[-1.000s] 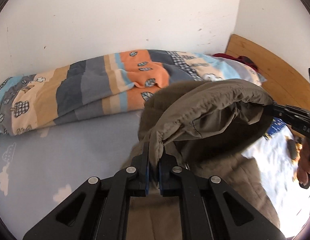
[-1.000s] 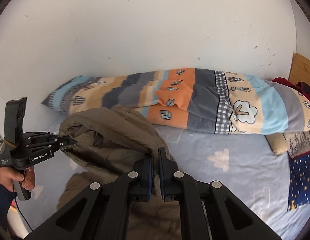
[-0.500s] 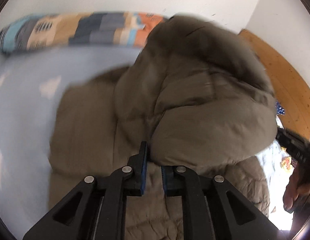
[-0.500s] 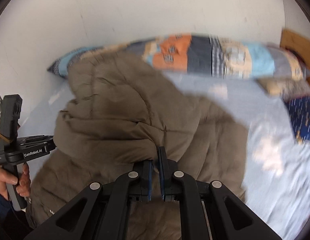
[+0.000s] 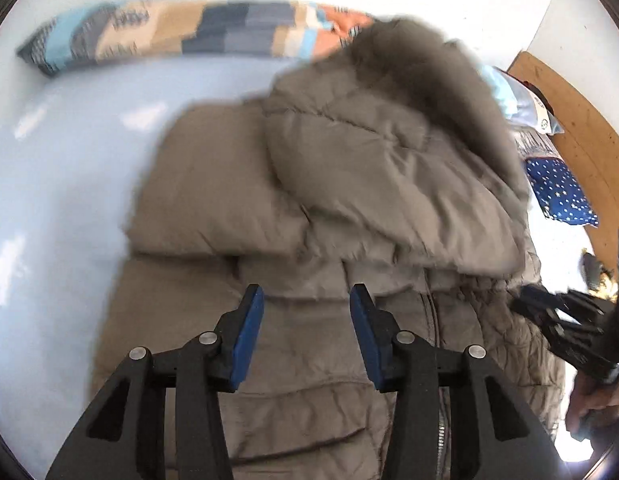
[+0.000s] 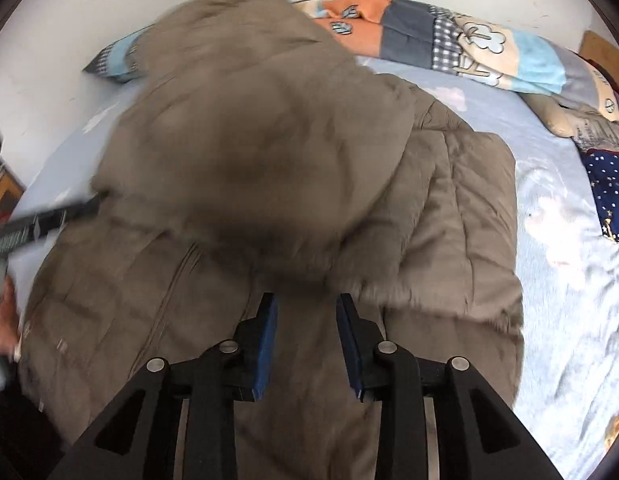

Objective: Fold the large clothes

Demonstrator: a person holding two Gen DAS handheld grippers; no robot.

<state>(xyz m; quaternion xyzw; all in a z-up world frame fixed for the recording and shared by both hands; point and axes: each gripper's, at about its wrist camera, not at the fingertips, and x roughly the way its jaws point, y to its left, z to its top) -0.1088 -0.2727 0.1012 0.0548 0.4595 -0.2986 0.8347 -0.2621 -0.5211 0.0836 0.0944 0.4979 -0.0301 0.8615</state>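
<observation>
Your bed (image 6: pixel 549 216) carries everything here — its pale blue cloud-print sheet fills both views. The brown padded coat (image 6: pixel 449 200) lies across the centre, a patchwork quilt (image 5: pixel 197 36) along the top edge. At the right — a navy starred cloth (image 6: pixel 613 184).

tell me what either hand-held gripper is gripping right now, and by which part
Nothing is held. The left hand-held gripper and right hand-held gripper are both open above the brown coat, jaws apart with no fabric between them.

Both jaws opened since a second ago; coat (image 5: pixel 349 184) released, folded onto itself.
</observation>
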